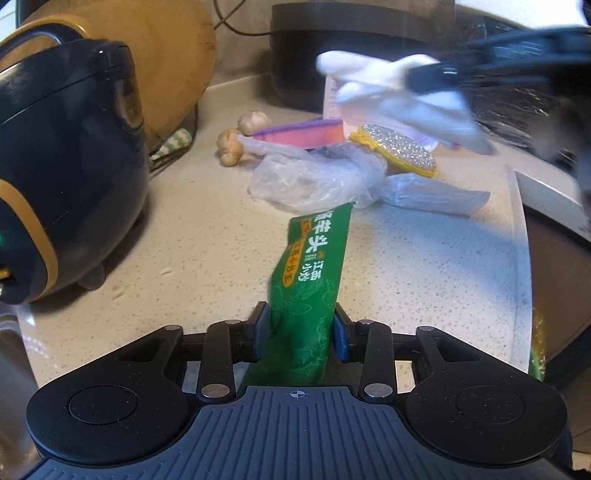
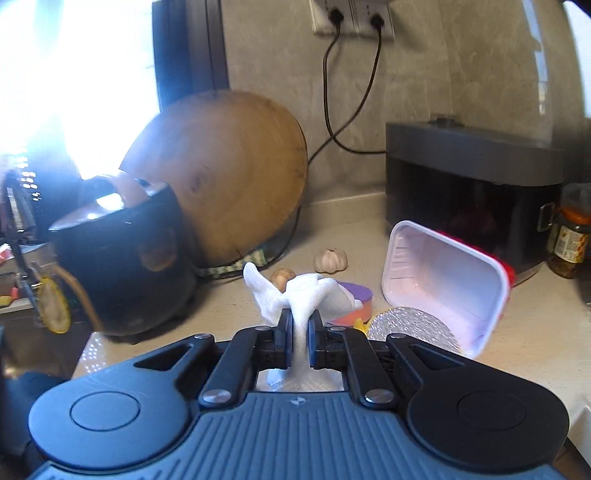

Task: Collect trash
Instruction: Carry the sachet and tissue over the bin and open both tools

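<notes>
Your left gripper point(image 1: 300, 334) pinches a green wrapper point(image 1: 312, 273) above the counter point(image 1: 192, 229), right of the black rice cooker point(image 1: 62, 177); farther right, your right gripper point(image 2: 300, 334) clamps crumpled white tissue point(image 2: 301, 295) near the tipped plastic tub point(image 2: 443, 284).

A pale speckled stone countertop point(image 1: 192, 229) runs back to a grey, faintly mottled wall point(image 2: 443, 66). A white wall socket point(image 2: 352, 16) sits high on that wall, with two black cords point(image 2: 328, 110) plugged in and hanging down toward the counter. At the left a window point(image 2: 74, 74) floods the scene with hard white daylight (blown out, so nothing beyond it can be made out).
</notes>
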`<state>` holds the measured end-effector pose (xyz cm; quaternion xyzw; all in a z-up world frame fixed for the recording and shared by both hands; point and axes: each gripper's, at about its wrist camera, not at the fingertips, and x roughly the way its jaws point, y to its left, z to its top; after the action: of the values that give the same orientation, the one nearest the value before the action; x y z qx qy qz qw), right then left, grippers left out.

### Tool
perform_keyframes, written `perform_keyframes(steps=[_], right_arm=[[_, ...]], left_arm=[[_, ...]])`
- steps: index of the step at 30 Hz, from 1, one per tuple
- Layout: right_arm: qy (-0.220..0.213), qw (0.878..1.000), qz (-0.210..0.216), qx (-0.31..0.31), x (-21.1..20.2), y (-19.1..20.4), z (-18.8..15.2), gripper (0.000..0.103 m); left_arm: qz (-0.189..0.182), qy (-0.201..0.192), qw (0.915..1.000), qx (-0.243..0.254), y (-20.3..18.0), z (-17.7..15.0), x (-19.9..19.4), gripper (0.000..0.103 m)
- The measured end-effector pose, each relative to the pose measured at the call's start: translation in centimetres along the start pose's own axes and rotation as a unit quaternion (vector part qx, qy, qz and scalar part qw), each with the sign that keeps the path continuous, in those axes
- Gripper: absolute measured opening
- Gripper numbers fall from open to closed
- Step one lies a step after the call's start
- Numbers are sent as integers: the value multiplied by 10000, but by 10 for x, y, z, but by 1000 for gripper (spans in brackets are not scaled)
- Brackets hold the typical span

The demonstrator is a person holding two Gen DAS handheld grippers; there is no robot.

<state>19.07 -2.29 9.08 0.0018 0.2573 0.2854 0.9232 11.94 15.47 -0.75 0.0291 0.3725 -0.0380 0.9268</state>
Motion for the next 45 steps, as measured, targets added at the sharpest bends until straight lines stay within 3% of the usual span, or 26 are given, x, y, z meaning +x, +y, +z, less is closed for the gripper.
perform_keyframes(steps=[4,6,10,14,18,23,28,31,33,35,38,42,45], right_arm=[[-82,9999,67,34,-27,-3,-13,8],[-141,9998,93,55,-42,-6,-20,8],[-391,9991,54,139,-81,-21,-37,8],[-660,9970,-202,338,-118,-42,-60,8],[-943,9919,-700,486,-157,-66,-90,8],[-715,9853,-1304,846,-191,-101,-136,8],[-131,9715,-1891,1421,-190,-145,-197,8],[285,9615,-1928,1940,-172,-174,-244,8],[678,9533,-1788,2339,-149,-195,-274,8],[1091,9414,-1721,2687,-124,-214,-306,8],[1730,9227,-1766,2959,-96,-233,-338,8],[2037,9162,-1521,3099,-81,-244,-352,8],[2249,9068,-1551,3211,-74,-250,-363,8]], left_arm=[[-186,-142,9992,-327,1,1,-6,21],[-258,-349,9984,-366,-4,2,-16,20],[-225,-869,9960,8,-37,7,-46,20],[-571,-1348,9881,462,-88,3,-72,20],[-1072,-1340,9822,768,-140,-5,-71,20],[-2061,-748,9731,709,-192,-27,-27,20],[-2653,703,9606,431,-238,-73,61,20],[-2557,1884,9482,-29,-253,-106,134,20],[-2235,2667,9366,-408,-258,-130,180,20],[-1892,3206,9260,-632,-262,-152,214,20],[-1488,3301,9309,-476,-270,-169,233,20],[-1365,3075,9414,-223,-283,-164,241,20],[-1351,3026,9435,-27,-299,-161,246,20]])
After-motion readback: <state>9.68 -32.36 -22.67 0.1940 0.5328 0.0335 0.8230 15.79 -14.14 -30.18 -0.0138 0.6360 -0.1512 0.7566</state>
